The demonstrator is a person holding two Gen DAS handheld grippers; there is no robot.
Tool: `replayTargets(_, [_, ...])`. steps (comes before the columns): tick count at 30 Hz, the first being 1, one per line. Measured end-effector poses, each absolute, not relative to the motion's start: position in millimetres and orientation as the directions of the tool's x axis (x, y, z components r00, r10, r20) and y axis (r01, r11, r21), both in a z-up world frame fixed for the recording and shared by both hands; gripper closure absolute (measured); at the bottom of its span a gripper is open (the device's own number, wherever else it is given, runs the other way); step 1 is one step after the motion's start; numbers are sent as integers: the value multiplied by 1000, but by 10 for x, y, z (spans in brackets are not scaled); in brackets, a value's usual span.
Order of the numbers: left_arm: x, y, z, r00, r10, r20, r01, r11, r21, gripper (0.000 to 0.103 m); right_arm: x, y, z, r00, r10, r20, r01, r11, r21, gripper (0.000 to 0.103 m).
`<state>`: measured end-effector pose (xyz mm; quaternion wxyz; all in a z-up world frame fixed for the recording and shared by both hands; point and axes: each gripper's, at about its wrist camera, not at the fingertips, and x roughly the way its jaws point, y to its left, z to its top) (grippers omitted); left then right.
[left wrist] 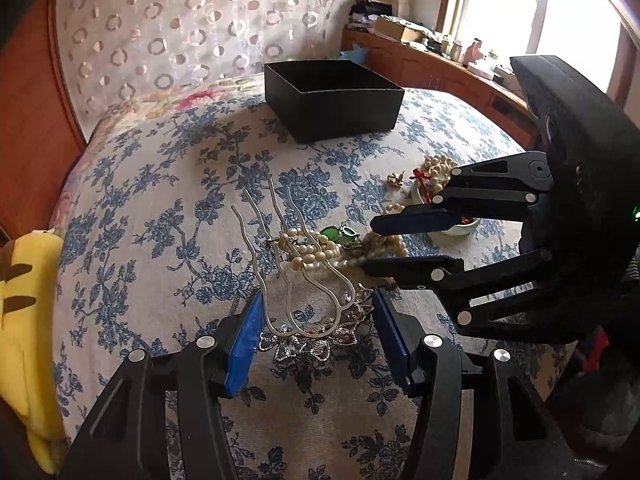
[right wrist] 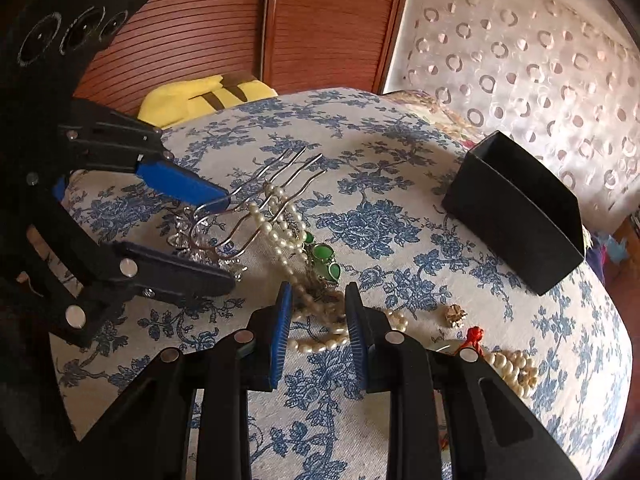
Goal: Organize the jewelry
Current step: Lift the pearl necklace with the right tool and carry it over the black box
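Note:
A silver hair comb (left wrist: 280,248) with long wavy prongs and a filigree head lies on the blue floral cloth; it also shows in the right wrist view (right wrist: 248,216). My left gripper (left wrist: 318,312) is open, its blue pads on either side of the comb's head. A pearl strand (left wrist: 316,250) drapes over the prongs, tangled with a green-stone piece (left wrist: 340,234). My right gripper (right wrist: 318,304) is open around the pearl tangle (right wrist: 320,312). An empty black box (left wrist: 334,98) stands behind; it also shows in the right wrist view (right wrist: 520,208).
More pearls (right wrist: 516,368), a red knot ornament (right wrist: 474,336) and a small gold piece (right wrist: 454,314) lie on the cloth to the right. A yellow plush toy (left wrist: 28,300) sits at the left edge. Wooden panels and a patterned curtain stand behind.

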<state>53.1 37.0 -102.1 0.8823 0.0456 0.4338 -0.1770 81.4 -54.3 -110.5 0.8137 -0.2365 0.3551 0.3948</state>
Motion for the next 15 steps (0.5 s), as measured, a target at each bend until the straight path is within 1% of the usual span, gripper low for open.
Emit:
replayTargets(1, [534,377,-1018,561,-274,-781,351,933,-75,51,813,-547,-1104,437,474,-764,-813,572,-109,77])
replayTargets(2, [536,381,-1015,562,-273,-781,350,934,-75,51,810,-550,-1103,440,472,-764,-814,569,-117,84])
replayTargets(4, [538,387,-1006,562,-278,-779,352,933,-80,51,827,-569,-1103,451,465,-762,-808,575,-127,90])
replayTargets(5, [540,387,-1003,561,-282,-778,353,932,-83,51,844,-591,-1093,443,475,-760,-808,579,-110,96])
replayTargets(6, [538,384,-1000,561,-286,-777,355,931,-86,51,861,-613,-1078,442,482,-756,-806,583,-100,97])
replayTargets(11, [517,355,-981,559,-298,-774,367,926,-92,51,1011,-665,-1037,483,467,-741,-768,633,-101,97])
replayTargets(15, [487,317,-963,552,-316,-771,384,918,-101,51,1130,-762,-886,523,477,-706,-736,671,-92,97])
